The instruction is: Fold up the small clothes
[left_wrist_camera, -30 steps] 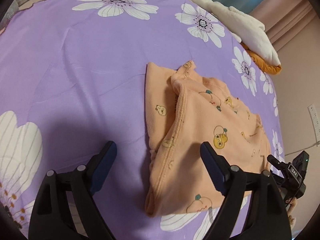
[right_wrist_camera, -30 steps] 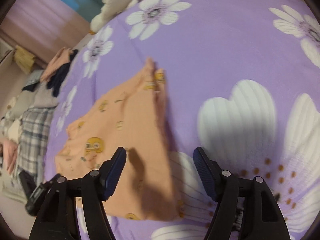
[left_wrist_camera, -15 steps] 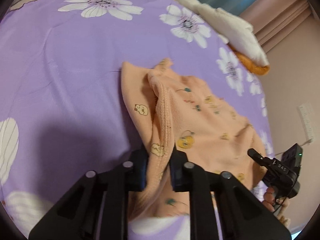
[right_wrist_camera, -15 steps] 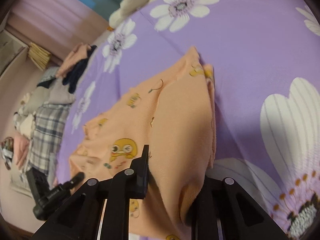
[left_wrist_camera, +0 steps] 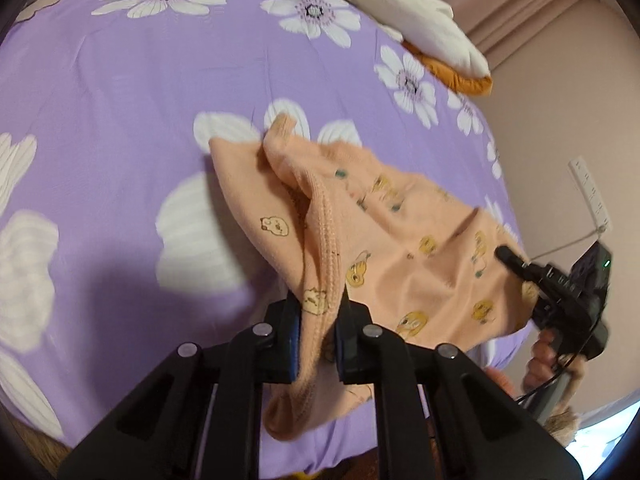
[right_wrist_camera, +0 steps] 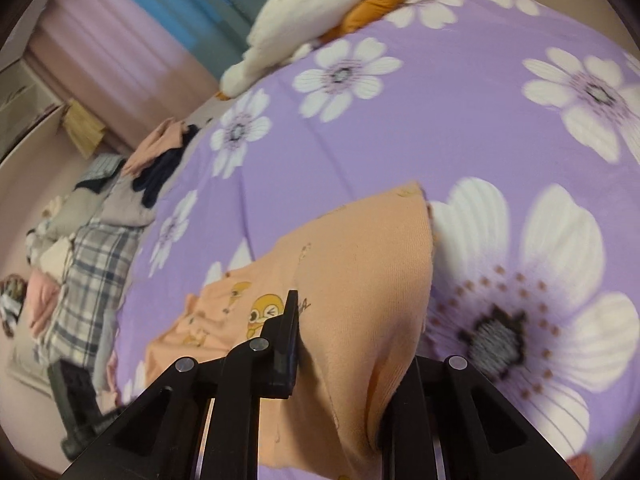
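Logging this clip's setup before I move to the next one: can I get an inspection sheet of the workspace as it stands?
Surface: purple flowered bedsheet, wide bare areas.
Job's things: orange printed garment, partly lifted off the sheet, bunched and creased.
Clutter: white and orange plush toy at the far edge; pile of clothes beside the bed.
Grippers: left gripper shut on the garment's ribbed edge; right gripper shut on a fold of the same garment.
Cables: thin cable running to a wall socket strip.
Surroundings: pink curtain, blue curtain, beige wall.
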A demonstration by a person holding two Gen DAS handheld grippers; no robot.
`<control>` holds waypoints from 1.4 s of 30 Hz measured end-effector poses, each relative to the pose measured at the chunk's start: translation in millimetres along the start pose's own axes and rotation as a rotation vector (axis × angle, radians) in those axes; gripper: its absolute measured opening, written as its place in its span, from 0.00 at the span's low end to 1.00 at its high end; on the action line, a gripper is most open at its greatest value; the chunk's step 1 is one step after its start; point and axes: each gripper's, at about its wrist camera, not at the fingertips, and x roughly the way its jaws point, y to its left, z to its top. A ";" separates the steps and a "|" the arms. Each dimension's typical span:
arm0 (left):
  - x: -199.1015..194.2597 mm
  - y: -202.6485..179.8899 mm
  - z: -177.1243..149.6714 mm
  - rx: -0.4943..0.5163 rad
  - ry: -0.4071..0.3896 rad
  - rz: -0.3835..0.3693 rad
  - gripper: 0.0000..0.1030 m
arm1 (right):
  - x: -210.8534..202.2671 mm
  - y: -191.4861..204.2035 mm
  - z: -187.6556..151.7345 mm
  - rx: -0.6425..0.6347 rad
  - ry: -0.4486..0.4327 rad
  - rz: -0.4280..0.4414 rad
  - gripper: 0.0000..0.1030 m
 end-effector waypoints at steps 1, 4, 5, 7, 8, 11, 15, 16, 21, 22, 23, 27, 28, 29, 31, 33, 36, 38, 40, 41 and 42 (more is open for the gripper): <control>2.9 -2.1 -3.4 0.016 -0.005 0.021 0.13 | 0.2 -2.4 -0.2 0.004 -0.002 -0.010 0.19; 11.4 1.6 -3.3 0.025 -0.008 0.072 0.17 | 1.2 1.3 -0.4 -0.013 0.003 -0.061 0.19; 11.8 5.5 -2.1 0.017 -0.010 0.068 0.18 | 1.5 6.7 -0.9 -0.034 -0.001 -0.089 0.19; 10.1 13.4 2.4 -0.002 -0.014 0.057 0.23 | 2.5 21.5 -1.2 -0.093 -0.013 -0.147 0.19; 8.0 16.0 2.3 -0.004 -0.021 0.065 0.28 | 2.9 30.9 -0.7 -0.127 -0.021 -0.177 0.19; -1.0 24.3 3.9 0.000 -0.052 0.091 0.43 | 1.6 56.2 -0.2 -0.213 -0.049 -0.223 0.19; -15.3 39.5 10.0 -0.001 -0.106 0.129 0.60 | 1.3 94.1 -4.1 -0.341 -0.075 -0.257 0.19; -18.3 43.2 10.4 -0.005 -0.115 0.136 0.61 | 2.1 105.4 -6.4 -0.377 -0.077 -0.258 0.19; -32.0 62.7 14.8 -0.039 -0.167 0.207 0.63 | 16.9 152.6 -26.7 -0.522 -0.039 -0.201 0.19; -33.8 66.9 15.9 -0.048 -0.172 0.220 0.65 | 21.6 158.3 -30.5 -0.537 -0.024 -0.189 0.19; -36.1 72.3 16.6 -0.062 -0.177 0.225 0.67 | 28.4 165.4 -36.5 -0.553 0.000 -0.172 0.19; -41.1 85.4 18.7 -0.114 -0.184 0.216 0.68 | 58.9 185.3 -62.3 -0.617 0.096 -0.143 0.20; -41.6 86.3 19.0 -0.119 -0.183 0.213 0.68 | 66.5 188.5 -69.1 -0.632 0.118 -0.143 0.19; -41.6 86.1 19.2 -0.120 -0.181 0.212 0.68 | 74.2 190.5 -75.3 -0.645 0.140 -0.144 0.20; -40.9 85.0 18.6 -0.114 -0.177 0.214 0.69 | 85.4 192.1 -83.8 -0.647 0.184 -0.137 0.20; -39.5 83.2 18.2 -0.105 -0.170 0.218 0.69 | 96.1 188.9 -87.5 -0.629 0.240 -0.108 0.22; -36.7 81.1 17.9 -0.092 -0.160 0.221 0.69 | 97.2 183.8 -92.4 -0.590 0.285 -0.047 0.35; -36.4 81.0 17.6 -0.091 -0.159 0.223 0.69 | 88.3 182.1 -89.6 -0.572 0.282 -0.007 0.42; -36.5 81.9 17.7 -0.095 -0.159 0.224 0.70 | 79.6 182.4 -87.5 -0.558 0.282 0.024 0.47; -36.6 82.2 18.0 -0.099 -0.159 0.223 0.70 | 73.9 183.0 -86.4 -0.551 0.277 0.044 0.49; -37.3 82.9 18.0 -0.102 -0.159 0.220 0.70 | 67.1 183.7 -85.3 -0.546 0.266 0.066 0.50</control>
